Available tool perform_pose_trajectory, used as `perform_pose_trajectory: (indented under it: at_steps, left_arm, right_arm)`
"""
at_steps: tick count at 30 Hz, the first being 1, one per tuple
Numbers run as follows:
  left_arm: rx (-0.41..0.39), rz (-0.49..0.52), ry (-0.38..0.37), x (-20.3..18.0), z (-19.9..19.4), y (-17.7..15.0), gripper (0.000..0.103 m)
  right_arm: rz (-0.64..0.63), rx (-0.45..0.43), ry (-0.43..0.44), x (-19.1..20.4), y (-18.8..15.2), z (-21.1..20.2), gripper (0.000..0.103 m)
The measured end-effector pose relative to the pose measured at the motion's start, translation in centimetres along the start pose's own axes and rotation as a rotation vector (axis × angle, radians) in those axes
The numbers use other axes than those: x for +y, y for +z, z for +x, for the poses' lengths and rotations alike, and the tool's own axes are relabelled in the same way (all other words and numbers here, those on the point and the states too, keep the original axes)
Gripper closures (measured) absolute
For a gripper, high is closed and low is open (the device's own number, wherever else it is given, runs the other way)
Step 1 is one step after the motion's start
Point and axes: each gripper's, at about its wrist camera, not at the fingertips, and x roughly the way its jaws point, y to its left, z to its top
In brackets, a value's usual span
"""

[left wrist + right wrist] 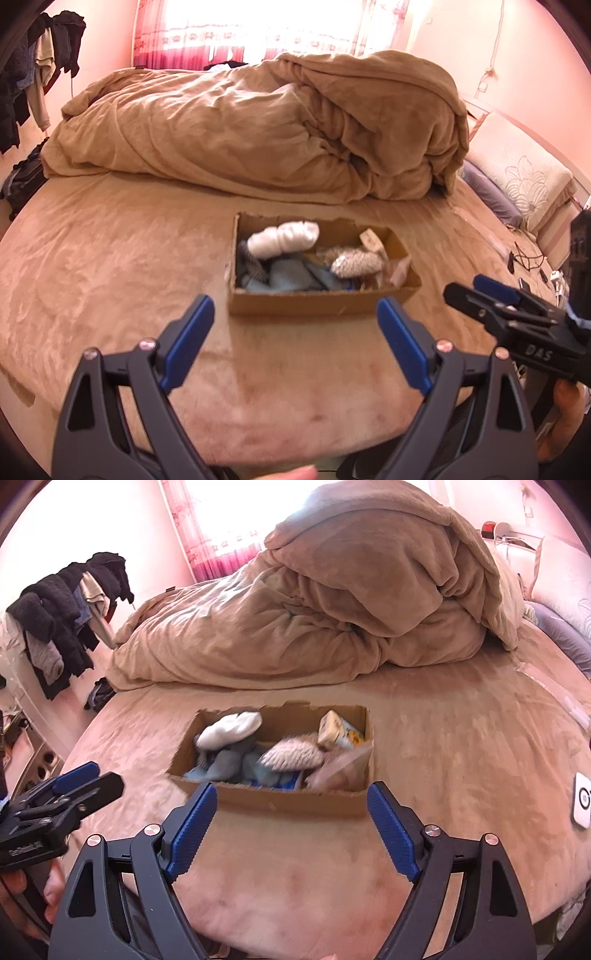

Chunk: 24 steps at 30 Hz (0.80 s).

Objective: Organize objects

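With the cardboard box (273, 760) of rolled socks sitting on the bed in front of the heaped blanket (332, 602), both the left gripper (295, 347) and right gripper (291, 827) are hovering near it, fingers spread and empty, so one should probably be steadying its rim while the other is reaching inside.

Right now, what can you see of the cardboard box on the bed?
The cardboard box is brown, shallow and open-topped, with a torn, ragged back rim. It sits flat on the tan bedspread, in front of the heaped duvet, apart from both tools. Inside lie white rolled socks, light blue fabric, a speckled bundle and small packets.
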Motion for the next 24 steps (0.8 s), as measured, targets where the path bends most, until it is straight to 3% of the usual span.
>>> perform_pose_trajectory:
  at_steps: [11,15,24]
  left_arm:
    - [-0.031,0.014,0.049,-0.2,-3.4,-3.7,0.012]
    - [-0.062,0.072,0.085,-1.2,-4.7,-5.3,0.012]
    - [-0.079,0.075,0.074,-1.9,-5.8,-7.9,0.011]
  right_arm:
    - [-0.037,-0.006,0.018,2.4,-3.7,-4.0,0.017]
    - [-0.057,-0.018,0.002,2.9,-5.2,-4.6,0.017]
    - [-0.077,-0.066,-0.035,3.2,-7.8,-5.8,0.017]
